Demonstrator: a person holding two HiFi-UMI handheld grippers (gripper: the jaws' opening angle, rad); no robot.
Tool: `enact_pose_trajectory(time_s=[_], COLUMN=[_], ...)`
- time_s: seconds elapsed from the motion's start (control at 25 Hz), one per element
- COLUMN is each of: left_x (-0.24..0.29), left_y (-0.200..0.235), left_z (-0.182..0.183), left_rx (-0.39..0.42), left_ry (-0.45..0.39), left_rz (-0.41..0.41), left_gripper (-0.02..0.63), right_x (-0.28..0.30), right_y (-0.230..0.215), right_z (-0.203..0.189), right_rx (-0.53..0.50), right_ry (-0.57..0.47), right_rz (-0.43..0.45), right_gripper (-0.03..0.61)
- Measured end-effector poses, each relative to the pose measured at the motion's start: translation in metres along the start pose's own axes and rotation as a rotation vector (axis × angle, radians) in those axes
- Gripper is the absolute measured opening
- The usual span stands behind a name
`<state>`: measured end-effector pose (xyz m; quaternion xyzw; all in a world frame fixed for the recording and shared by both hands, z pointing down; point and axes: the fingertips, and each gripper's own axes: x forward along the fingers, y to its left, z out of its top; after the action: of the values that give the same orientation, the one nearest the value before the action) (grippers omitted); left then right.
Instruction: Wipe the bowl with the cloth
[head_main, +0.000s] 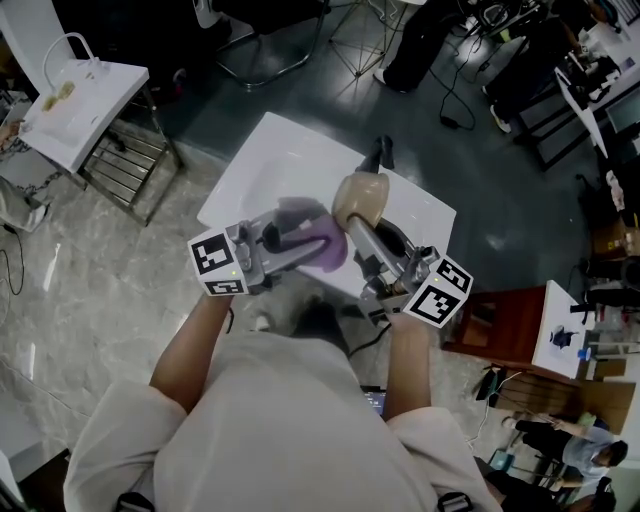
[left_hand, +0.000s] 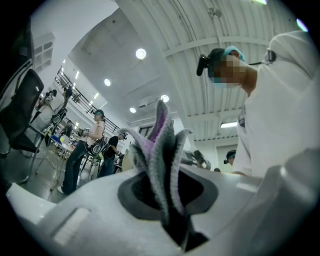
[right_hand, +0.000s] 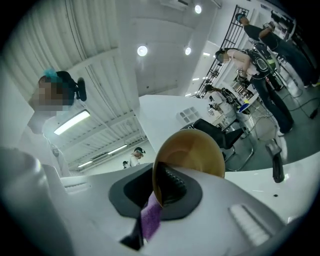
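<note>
In the head view both grippers are raised over the white table (head_main: 262, 165). My left gripper (head_main: 288, 240) is shut on a purple and grey cloth (head_main: 318, 243), which bunches against the tan bowl (head_main: 360, 197). In the left gripper view the cloth (left_hand: 159, 155) stands up in folds out of the left gripper (left_hand: 172, 205). My right gripper (head_main: 368, 238) is shut on the bowl's rim. In the right gripper view the bowl (right_hand: 197, 150) is held on edge, its hollow facing the camera, in the right gripper (right_hand: 157, 200). A purple strip (right_hand: 150, 219) shows low in the gap.
A small black object (head_main: 383, 152) stands at the table's far edge. A white side table with a bag (head_main: 75, 100) is at the far left, a brown wooden stand (head_main: 510, 320) at the right. Chairs, cables and people fill the room around.
</note>
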<state>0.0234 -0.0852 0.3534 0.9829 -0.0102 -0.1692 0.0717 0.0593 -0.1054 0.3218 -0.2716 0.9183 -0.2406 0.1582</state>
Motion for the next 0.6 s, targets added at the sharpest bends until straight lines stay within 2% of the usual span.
enact_pose_trajectory(time_s=[0.12, 0.32, 0.44, 0.6], left_x=[0.005, 0.01, 0.012, 0.017], left_y=[-0.007, -0.01, -0.011, -0.011], left_z=[0.014, 0.032, 0.036, 0.041], left_rx=[0.031, 0.112, 0.164, 0.217], left_ry=[-0.023, -0.015, 0.008, 0.049], left_rz=[-0.018, -0.016, 0.0, 0.024], left_gripper=[0.061, 0.061, 0.061, 0.061], right_x=[-0.001, 0.0, -0.001, -0.004], right_y=[-0.006, -0.01, -0.009, -0.004], right_z=[-0.007, -0.013, -0.023, -0.046], right_rx=[-0.007, -0.011, -0.07, -0.176], right_ry=[0.028, 0.056, 0.138, 0.31], right_rz=[-0.05, -0.063, -0.07, -0.072], right_gripper=[0.014, 0.014, 0.014, 0.014])
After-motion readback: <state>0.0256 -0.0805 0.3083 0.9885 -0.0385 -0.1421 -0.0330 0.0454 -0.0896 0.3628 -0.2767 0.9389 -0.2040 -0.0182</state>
